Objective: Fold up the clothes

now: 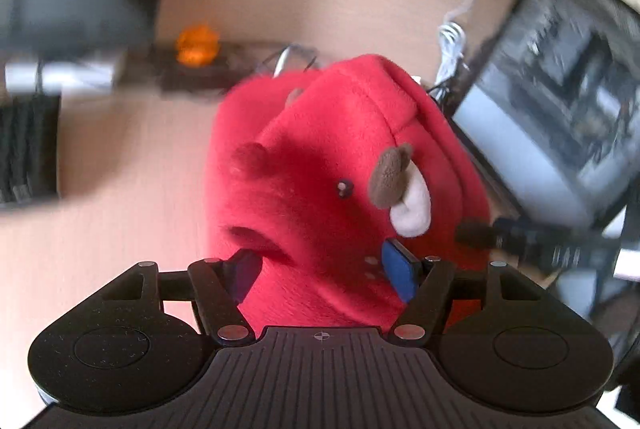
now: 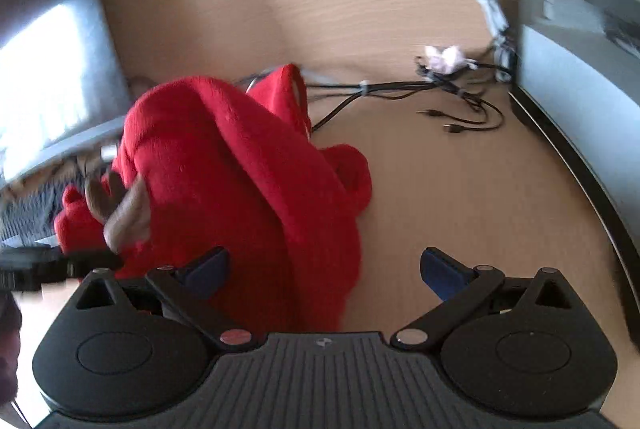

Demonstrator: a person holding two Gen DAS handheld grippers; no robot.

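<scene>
Two wrist views, both smeared by motion blur.

Red fleece garment (image 1: 320,189): bunched in a heap on the wooden tabletop (image 2: 460,189), with a brown-and-cream animal ear (image 1: 400,185) and a small dark eye stitched on. Its lower edge is hidden behind both gripper bodies.

Left gripper (image 1: 324,271): jaws apart, blue pads at either flank of the heap; whether they touch the fleece is hard to tell through the blur, though they do not appear to pinch it.

Right gripper (image 2: 324,269): jaws spread wide; the left pad sits over the fleece, the right pad over bare wood.

Black cables (image 2: 440,97): tangled behind the garment, partly covered by it.

Monitor (image 1: 560,89): cut off at the right edge, screen unreadable.

Orange object (image 1: 198,45): too blurred to identify.
</scene>
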